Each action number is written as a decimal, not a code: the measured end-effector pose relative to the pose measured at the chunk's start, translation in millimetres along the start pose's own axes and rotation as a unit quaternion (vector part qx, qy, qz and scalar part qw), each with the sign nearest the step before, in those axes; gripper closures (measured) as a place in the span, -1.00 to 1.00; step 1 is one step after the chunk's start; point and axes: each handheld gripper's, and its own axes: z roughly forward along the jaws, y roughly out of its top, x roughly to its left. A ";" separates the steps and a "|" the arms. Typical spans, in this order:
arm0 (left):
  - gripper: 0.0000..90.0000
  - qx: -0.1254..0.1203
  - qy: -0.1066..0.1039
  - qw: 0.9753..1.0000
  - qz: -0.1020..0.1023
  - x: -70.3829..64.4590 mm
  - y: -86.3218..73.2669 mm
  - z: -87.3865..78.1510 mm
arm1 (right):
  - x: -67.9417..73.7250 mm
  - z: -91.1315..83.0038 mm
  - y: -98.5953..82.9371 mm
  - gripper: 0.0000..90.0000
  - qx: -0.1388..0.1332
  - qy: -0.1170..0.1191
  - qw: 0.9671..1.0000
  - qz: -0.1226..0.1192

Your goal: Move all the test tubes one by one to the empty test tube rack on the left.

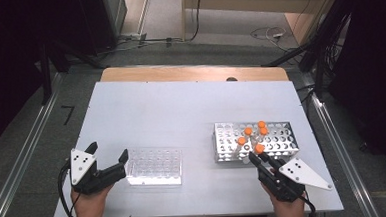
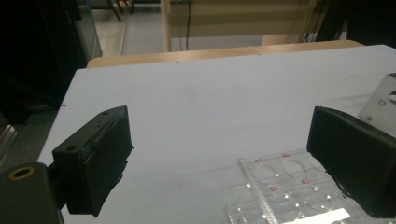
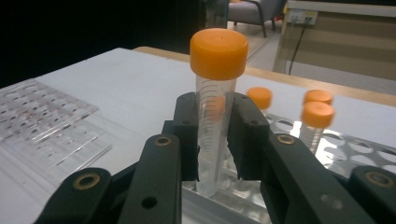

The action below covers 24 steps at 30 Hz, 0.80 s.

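Tube-handling is what's being done at this point: one orange-capped tube [image 3: 215, 109] is being pinched by the right gripper [image 1: 258, 157] at the near edge of the metal rack [image 1: 227, 136], with both jaws pressed against its clear body just under the cap. Its foot is being kept down at the rack's front row of holes, though whether it's actually seated in a hole or hanging just over one can't really be told from the right gripper view, since the jaws are blocking the bottom. So the step in hand is being read as either pulling that tube out or setting it in, right at the rack's near edge.

Whichever it is, a straight vertical move is being called for next, so the tube isn't being levered against the hole's rim. The other capped tubes [image 1: 255, 131] are being left standing upright farther back in the rack, close enough that a sideways swing would be risky.

As for contents: the pinched tube is looking clear and empty, and most of the rack's holes are being left unfilled. A clear well plate [image 1: 154, 166] is lying flat to the left of the rack, well apart from it, its wells looking empty too.

The left gripper [image 1: 108, 152] is being held with jaws spread wide, just beside the plate's far-from-rack edge, nothing gripped.
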 end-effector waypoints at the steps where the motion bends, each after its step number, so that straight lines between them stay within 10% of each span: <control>1: -0.84 -0.001 -0.004 1.000 0.001 -1.7 0.3 -0.2 | 5.3 3.7 -1.1 0.60 0.005 0.011 1.000 -0.004; 14: -0.71 -0.011 -0.063 0.997 0.035 -40.7 11.4 8.5 | 41.3 43.5 -4.2 0.60 0.037 0.077 0.996 -0.029; 24: -0.64 0.005 -0.140 0.989 0.039 -76.8 23.2 26.3 | 59.4 71.7 -2.6 0.60 0.058 0.108 0.992 -0.042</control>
